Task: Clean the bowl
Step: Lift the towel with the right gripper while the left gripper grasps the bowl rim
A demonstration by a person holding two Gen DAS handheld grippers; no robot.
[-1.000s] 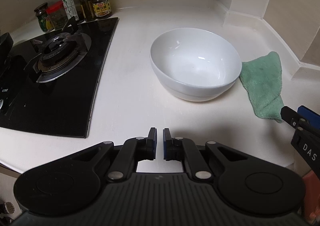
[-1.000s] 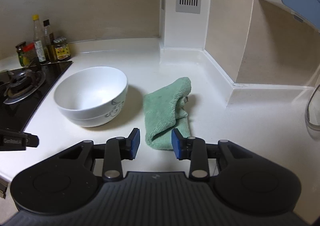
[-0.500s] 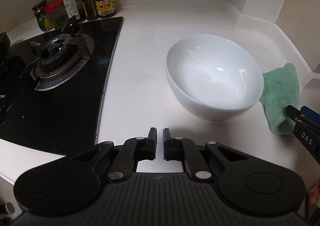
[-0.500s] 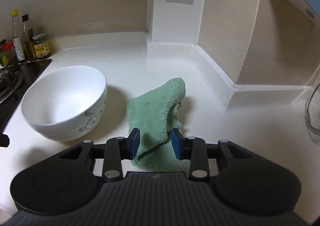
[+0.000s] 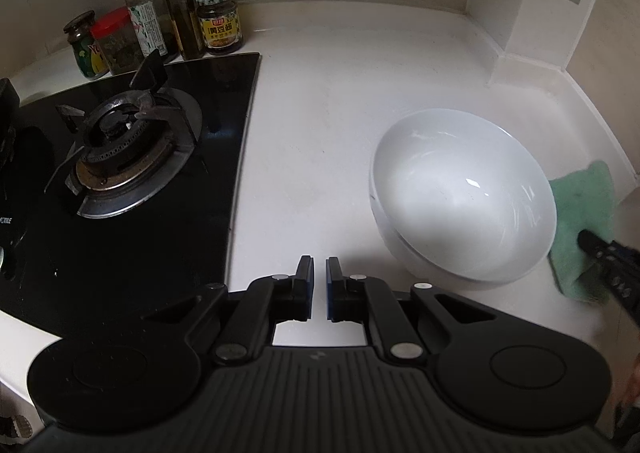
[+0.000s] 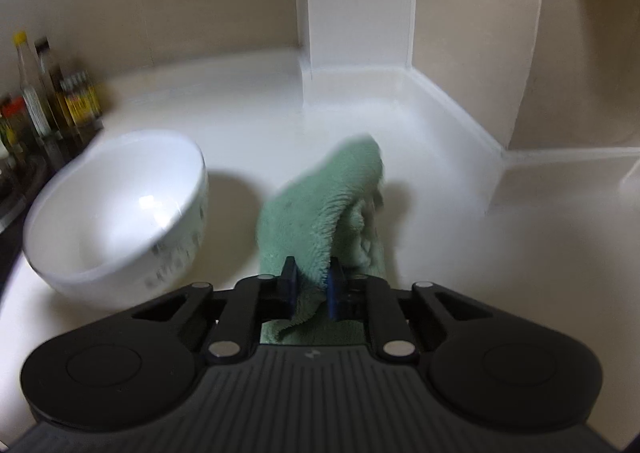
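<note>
The cloth has just been clamped between the closing right gripper jaws, presumably for wiping. The bowl is left upright on the counter at the cloth's nine o'clock. The left gripper is kept clenched and empty, at the bowl's seven o'clock, likely for steadying it.

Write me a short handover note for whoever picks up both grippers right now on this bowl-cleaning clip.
Right gripper: fingers have just been closing on the near edge of the green terry cloth, now pinched between them.
Left gripper: shut, empty, over the white countertop.
White ceramic bowl: upright between black gas hob and cloth.
Done: cloth gripped.
Left: steady bowl, wipe inside.
</note>
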